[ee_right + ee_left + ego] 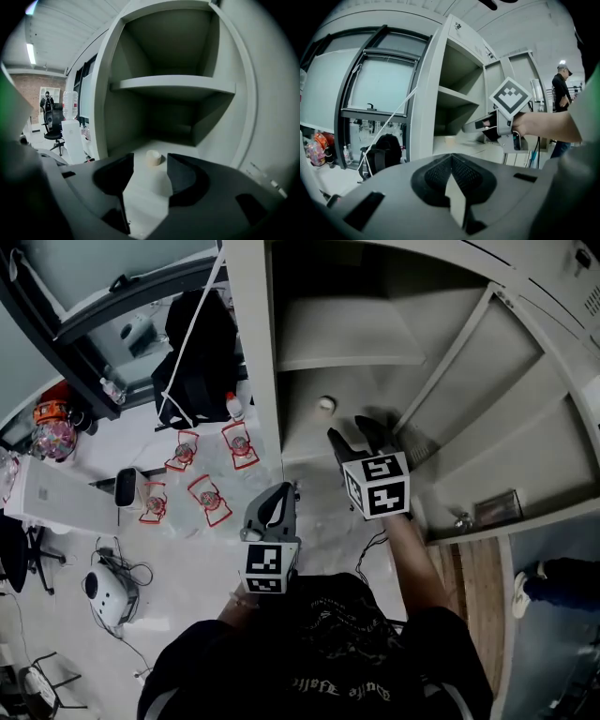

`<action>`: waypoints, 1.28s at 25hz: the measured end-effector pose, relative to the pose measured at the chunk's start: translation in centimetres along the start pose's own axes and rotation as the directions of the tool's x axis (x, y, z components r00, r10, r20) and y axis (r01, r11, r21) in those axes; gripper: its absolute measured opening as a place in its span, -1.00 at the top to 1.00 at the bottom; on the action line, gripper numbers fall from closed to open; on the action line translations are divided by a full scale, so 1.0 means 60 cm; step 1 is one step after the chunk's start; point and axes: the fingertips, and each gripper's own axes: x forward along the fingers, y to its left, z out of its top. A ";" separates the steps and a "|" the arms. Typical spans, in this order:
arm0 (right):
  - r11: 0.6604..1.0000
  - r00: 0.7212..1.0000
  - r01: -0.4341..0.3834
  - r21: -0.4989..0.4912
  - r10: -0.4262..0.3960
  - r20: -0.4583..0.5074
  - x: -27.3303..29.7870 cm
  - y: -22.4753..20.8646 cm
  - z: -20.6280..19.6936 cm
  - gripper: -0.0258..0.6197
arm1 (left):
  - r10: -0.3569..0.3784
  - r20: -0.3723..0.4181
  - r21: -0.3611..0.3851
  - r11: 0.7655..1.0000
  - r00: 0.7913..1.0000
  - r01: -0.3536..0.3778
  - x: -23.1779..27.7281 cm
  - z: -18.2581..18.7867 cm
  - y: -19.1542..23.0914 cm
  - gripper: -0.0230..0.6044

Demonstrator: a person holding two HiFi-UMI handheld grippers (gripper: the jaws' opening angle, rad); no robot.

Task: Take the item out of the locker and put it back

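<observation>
The item (153, 158) — a small, squat cream cylinder, matte and smooth-looking — stands just ahead of the right gripper (349, 429). That gripper's dark jaws are spread wide and empty, clear of the item on both sides. The left gripper (451, 159) is well back from the item, outside the locker (107, 117), with its jaws pressed together on nothing. The item rests on the locker's pale, hard lower shelf (140, 201). It looks light and round, so it could skid or topple deeper in — should one jaw nudge it first.
</observation>
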 end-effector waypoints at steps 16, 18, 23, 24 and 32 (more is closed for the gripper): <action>0.993 0.994 0.066 0.098 -0.074 0.078 -0.134 0.002 -0.068 0.25 | -0.079 0.001 0.008 0.997 0.997 0.079 -0.016 -0.014 -0.079 0.90; 0.991 0.994 0.067 0.112 -0.076 0.080 -0.146 0.004 -0.079 0.25 | -0.079 -0.001 0.009 0.997 0.997 0.079 -0.018 -0.019 -0.083 0.90; 0.988 0.991 0.073 0.136 -0.088 0.105 -0.173 0.013 -0.099 0.25 | -0.101 0.000 0.004 0.995 0.995 0.101 -0.024 -0.021 -0.101 0.90; 0.988 0.991 0.068 0.137 -0.083 0.108 -0.176 0.018 -0.103 0.25 | -0.103 -0.001 0.005 0.995 0.995 0.103 -0.025 -0.022 -0.104 0.90; 0.985 0.991 0.069 0.157 -0.086 0.107 -0.201 0.047 -0.139 0.25 | -0.108 -0.003 0.009 0.994 0.994 0.108 -0.035 -0.027 -0.117 0.90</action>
